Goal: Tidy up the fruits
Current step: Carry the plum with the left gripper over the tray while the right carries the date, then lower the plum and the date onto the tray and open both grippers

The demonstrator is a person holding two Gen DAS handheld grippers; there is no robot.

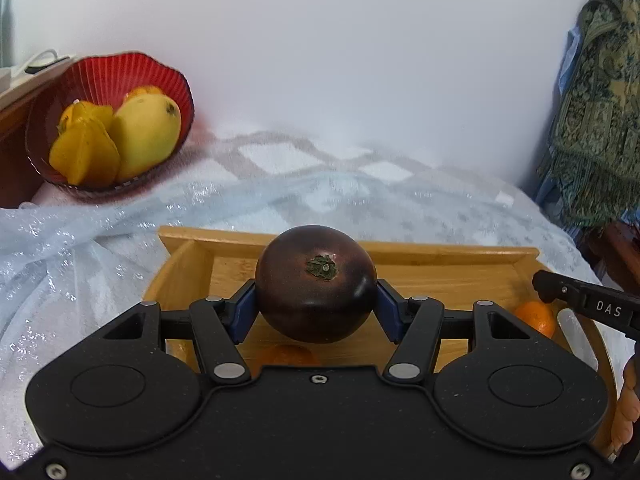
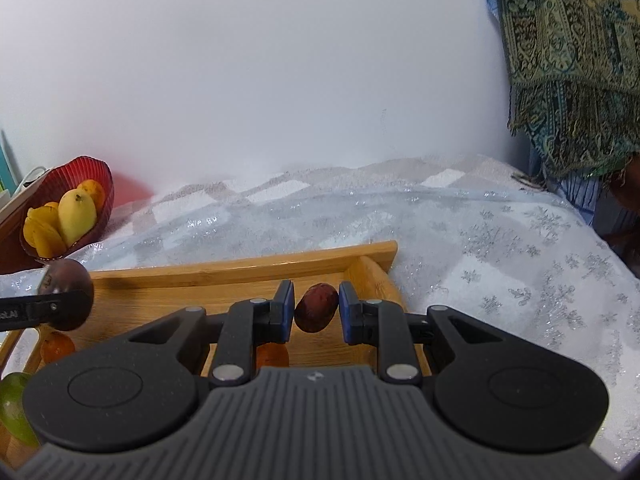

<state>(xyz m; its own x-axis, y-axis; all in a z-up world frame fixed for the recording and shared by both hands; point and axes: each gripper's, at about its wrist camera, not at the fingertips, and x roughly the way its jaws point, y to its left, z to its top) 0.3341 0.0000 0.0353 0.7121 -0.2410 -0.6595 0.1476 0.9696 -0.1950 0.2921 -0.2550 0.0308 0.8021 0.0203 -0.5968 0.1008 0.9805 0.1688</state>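
Red bowl (image 1: 112,76): mango (image 1: 146,136), starfruit (image 1: 86,152) | wood tray (image 1: 440,252): oranges (image 1: 536,318)

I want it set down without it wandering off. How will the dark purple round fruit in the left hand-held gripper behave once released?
The dark purple round fruit looks almost spherical, so it will probably roll on the flat wooden tray. Its glossy skin suggests it may slip between the left hand-held gripper's pads, which meet only its sides.
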